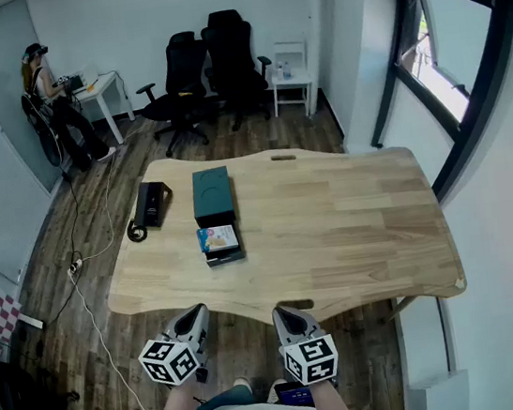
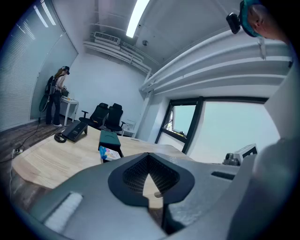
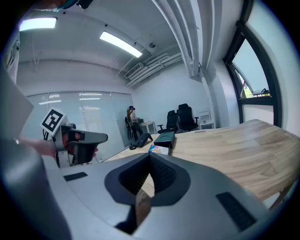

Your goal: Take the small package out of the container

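On the table [image 1: 354,223] the small package [image 1: 218,239] lies well beyond left hand-held gripper [image 1: 198,312] and right hand-held gripper [image 1: 282,313], both closed empty.

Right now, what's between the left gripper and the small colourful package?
Only bare light wooden tabletop between left gripper and small colourful package; head view shows it.
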Action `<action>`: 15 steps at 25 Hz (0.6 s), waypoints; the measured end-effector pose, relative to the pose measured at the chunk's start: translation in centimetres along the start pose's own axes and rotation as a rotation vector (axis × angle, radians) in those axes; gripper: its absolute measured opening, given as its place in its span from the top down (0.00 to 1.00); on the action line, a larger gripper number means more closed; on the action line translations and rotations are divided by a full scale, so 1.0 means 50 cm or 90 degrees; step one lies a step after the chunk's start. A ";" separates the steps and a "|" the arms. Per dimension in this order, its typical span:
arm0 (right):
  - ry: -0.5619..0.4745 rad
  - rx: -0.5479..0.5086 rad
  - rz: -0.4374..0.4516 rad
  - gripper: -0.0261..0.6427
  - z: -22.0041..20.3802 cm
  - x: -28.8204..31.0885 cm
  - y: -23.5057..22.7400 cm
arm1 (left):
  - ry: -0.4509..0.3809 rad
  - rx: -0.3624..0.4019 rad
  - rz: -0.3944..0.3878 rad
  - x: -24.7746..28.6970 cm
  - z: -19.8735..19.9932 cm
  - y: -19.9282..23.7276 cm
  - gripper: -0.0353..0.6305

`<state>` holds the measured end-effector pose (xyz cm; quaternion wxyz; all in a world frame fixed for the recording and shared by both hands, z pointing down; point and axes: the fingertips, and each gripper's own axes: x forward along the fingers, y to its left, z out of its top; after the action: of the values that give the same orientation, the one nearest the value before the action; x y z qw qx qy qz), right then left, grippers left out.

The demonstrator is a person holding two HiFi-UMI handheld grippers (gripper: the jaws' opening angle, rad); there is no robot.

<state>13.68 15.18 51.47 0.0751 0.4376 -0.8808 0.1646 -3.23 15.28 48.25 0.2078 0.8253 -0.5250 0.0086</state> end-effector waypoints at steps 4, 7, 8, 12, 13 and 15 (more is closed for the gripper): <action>0.002 0.001 -0.011 0.95 -0.005 -0.010 -0.011 | 0.005 -0.003 -0.010 0.005 -0.007 -0.009 0.94; 0.005 0.004 -0.018 0.95 -0.008 -0.006 -0.019 | -0.001 -0.019 -0.008 0.008 -0.007 -0.006 0.94; 0.005 0.005 -0.019 0.95 -0.008 -0.004 -0.022 | -0.005 -0.025 -0.007 0.008 -0.007 -0.003 0.94; -0.002 0.015 -0.033 0.95 0.002 0.006 -0.034 | -0.009 -0.015 0.005 0.014 -0.001 0.012 0.94; -0.002 0.014 -0.036 0.95 0.005 0.010 -0.038 | -0.009 -0.009 0.008 0.017 0.002 0.017 0.94; -0.002 0.011 -0.039 0.95 0.011 0.022 -0.045 | -0.013 0.005 0.016 0.025 0.012 0.030 0.94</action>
<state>14.81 12.86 51.77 0.0749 0.4655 -0.8655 0.1694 -4.10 13.46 48.47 0.1991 0.8196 -0.5372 0.0050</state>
